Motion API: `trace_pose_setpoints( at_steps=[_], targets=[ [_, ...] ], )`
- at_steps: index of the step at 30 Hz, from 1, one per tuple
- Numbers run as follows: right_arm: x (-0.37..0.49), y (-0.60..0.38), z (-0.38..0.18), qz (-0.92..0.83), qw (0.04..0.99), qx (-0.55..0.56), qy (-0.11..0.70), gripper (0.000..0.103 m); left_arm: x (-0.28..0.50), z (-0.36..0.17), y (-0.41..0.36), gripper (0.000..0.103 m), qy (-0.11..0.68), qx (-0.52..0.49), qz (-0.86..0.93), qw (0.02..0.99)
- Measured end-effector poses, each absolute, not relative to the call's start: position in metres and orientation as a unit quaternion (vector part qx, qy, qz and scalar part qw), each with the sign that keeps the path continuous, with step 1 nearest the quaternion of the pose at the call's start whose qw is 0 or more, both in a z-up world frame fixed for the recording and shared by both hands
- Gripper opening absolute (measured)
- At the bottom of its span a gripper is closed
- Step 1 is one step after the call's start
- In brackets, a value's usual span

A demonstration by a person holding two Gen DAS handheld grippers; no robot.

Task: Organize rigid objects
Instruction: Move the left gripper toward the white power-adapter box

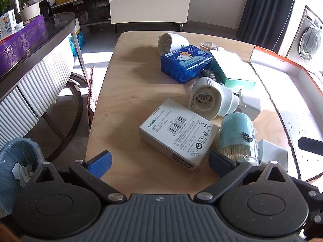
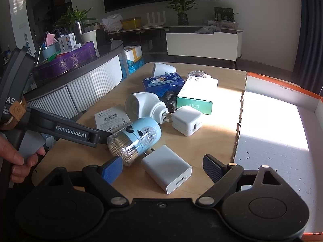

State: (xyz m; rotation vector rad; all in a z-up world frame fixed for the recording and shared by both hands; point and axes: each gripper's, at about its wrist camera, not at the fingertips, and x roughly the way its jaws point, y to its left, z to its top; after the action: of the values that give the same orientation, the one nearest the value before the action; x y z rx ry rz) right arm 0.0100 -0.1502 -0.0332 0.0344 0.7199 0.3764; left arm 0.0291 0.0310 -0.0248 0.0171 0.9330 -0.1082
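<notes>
Both grippers, left gripper [image 1: 159, 162] and right gripper [image 2: 163, 169], hang spread and empty near the light, slippery, film-wrapped toothpick jar [image 2: 135, 139], best pinched across its stiff blue middle.

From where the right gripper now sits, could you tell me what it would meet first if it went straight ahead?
Most likely the flat white USB charger lying on the wooden table between the open fingers of the right gripper. The pale blue toothpick jar sits just left of that line, though depth is hard to judge.

Right claw [image 2: 162, 169] open, white charger [image 2: 167, 168] between
</notes>
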Motion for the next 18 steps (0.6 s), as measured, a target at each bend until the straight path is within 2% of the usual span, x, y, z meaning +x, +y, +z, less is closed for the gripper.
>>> trace_pose_setpoints(
  at_steps=[18],
  targets=[
    [0.0106, -0.1503, -0.0329, 0.183, 0.918, 0.016, 0.351, 0.102, 0.0284, -0.025, 0.0304, 0.103, 0.448, 0.01, -0.053, 0.892]
  ],
)
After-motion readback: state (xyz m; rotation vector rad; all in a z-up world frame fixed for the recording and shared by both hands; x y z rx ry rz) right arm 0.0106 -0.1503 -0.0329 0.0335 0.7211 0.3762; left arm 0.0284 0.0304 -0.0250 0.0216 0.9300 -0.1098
